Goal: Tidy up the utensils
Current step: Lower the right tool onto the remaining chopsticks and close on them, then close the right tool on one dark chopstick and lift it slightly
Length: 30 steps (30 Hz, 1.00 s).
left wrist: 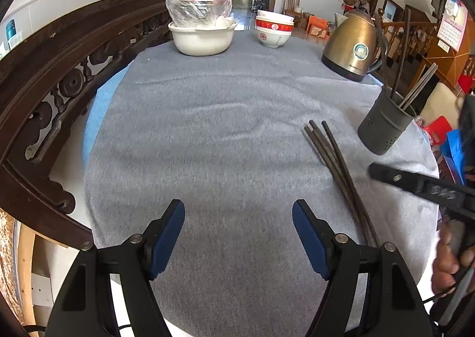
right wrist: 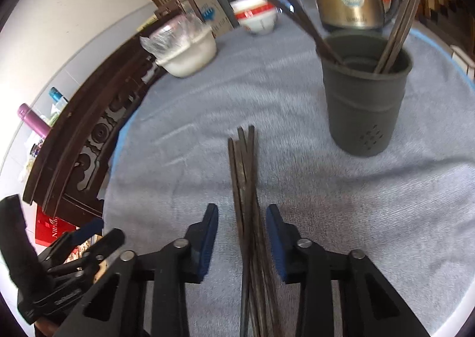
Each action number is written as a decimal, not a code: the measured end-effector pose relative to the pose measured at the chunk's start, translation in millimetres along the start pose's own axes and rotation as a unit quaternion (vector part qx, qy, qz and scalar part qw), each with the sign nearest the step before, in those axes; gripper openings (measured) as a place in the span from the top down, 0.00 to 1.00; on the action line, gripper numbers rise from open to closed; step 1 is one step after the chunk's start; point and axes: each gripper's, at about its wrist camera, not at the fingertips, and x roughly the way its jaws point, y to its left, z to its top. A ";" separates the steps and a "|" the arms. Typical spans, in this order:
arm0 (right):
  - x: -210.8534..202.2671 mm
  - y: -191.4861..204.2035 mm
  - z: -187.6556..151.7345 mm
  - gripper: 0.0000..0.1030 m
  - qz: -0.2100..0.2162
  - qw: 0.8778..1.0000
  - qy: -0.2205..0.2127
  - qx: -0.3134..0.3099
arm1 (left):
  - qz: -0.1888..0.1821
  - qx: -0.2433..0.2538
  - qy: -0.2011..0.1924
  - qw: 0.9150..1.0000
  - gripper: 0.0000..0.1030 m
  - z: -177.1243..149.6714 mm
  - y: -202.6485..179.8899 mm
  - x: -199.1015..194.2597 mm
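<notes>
Chopsticks (right wrist: 247, 188) lie in a loose bundle on the grey cloth (left wrist: 222, 129) covering the table, near its right edge, and their long axis runs from you toward the far side, the far tips fanned slightly and aimed just left of the grey holder (right wrist: 366, 93). Your right gripper (right wrist: 242, 236) sits over the near half of the bundle with its blue-padded fingers apart, one on each side of the sticks; the right pad looks close against them, but you cannot tell from this view whether it touches. The near ends of the chopsticks run under the gripper body and off the bottom of the right wrist view, so their full length is hidden. Your left gripper (left wrist: 239, 236) hovers above bare cloth to the left of the bundle, its fingers spread wide and holding nothing. The holder stands upright near the right edge, already carrying several chopsticks that lean against its rim; their upper ends are cut off by the frame. Behind it stands a brass-coloured kettle (left wrist: 351, 45), and at the far edge sit a white pot (left wrist: 202, 39) and stacked bowls (left wrist: 273, 29). Motion blur softens the far objects in the right wrist view.
</notes>
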 end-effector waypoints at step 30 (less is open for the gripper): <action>32.0 -20.4 27.4 0.78 -0.065 0.997 0.038 -0.001 | -0.012 0.002 0.031 0.999 0.27 -4.5 -8.0 10.8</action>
